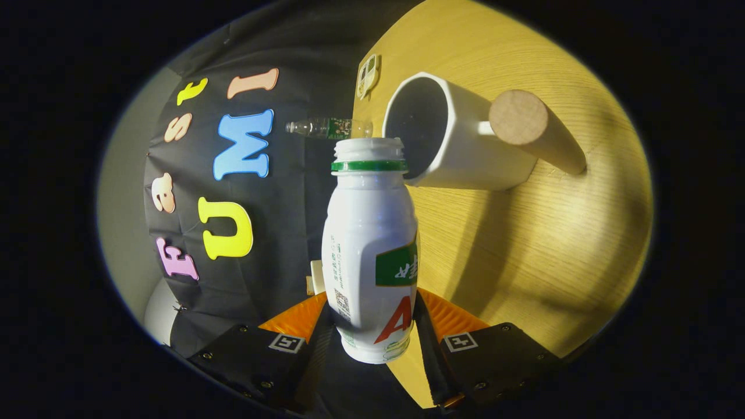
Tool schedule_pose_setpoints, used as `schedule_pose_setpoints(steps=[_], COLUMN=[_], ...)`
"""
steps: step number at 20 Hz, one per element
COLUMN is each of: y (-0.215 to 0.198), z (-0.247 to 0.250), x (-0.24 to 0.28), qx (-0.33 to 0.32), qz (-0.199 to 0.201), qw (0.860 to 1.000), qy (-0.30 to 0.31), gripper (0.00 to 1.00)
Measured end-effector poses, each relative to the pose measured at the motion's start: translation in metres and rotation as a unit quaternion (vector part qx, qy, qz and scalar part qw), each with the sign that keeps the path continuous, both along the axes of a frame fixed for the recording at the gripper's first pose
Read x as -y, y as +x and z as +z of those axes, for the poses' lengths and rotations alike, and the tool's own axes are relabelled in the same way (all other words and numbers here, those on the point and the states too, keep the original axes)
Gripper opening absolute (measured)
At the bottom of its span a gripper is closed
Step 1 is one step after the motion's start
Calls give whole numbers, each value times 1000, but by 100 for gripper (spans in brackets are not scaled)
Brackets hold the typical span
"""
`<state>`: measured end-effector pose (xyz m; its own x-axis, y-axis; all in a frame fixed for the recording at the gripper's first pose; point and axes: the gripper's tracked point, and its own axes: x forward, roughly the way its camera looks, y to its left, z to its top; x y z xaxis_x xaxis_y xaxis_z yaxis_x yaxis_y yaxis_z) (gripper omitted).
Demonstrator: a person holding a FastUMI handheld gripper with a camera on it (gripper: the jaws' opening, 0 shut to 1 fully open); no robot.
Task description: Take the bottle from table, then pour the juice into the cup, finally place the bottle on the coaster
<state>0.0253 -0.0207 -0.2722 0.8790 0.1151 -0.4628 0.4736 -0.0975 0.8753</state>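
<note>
A white plastic bottle (pixel 371 256) with a green neck ring and an uncapped mouth is clamped between my gripper's (pixel 372 323) two fingers, which press on its lower body. The view is rolled sideways, so the bottle lies tipped, its mouth right at the rim of a white cup (pixel 451 142). The cup has a dark inside and a round wooden handle (pixel 532 131). It stands on the wooden table (pixel 524 250). I see no liquid in the air between the mouth and the cup.
A small clear plastic bottle (pixel 326 127) stands at the table's far edge beyond the cup. Near it, a small pale flat object (pixel 368 75) lies on the table. The booth's black cloth wall hangs behind the table.
</note>
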Motion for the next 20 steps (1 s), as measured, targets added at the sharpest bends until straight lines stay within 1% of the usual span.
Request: schedule_pose_setpoints(steps=[20], y=[3], z=[16], x=[-2], qx=[-5], qz=[-8], qw=[997], qy=[75], gripper=[72])
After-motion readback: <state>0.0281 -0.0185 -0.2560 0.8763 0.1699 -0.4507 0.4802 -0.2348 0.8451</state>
